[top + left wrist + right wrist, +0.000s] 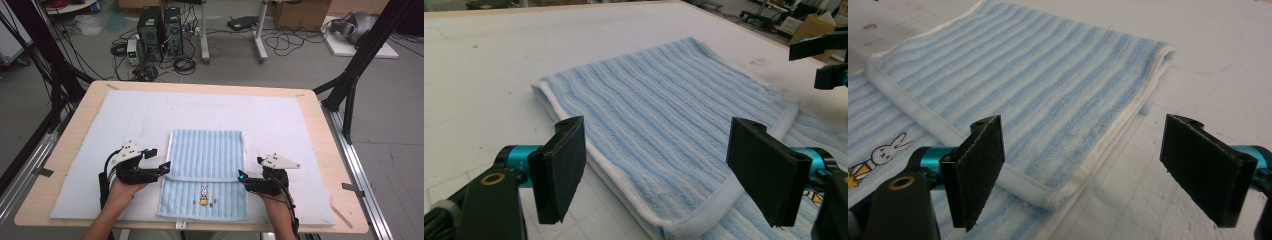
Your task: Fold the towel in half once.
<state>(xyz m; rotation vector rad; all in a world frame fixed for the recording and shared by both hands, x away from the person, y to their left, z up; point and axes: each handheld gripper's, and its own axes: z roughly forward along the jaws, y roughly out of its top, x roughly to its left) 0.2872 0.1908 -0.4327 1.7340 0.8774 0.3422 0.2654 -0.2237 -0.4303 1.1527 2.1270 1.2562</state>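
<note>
At lower centre of the high view the towel [205,175] lay partly folded, long axis running away from us, and we held the left gripper [161,161] and right gripper [249,176] open at its folded edge's two corners, equally near.

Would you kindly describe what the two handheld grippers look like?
Both the left gripper and right gripper are black, with flat rectangular black jaws on teal fittings, a grey three-cornered plate on top and a black cable trailing back. No sleeves reach the forearms.
</note>
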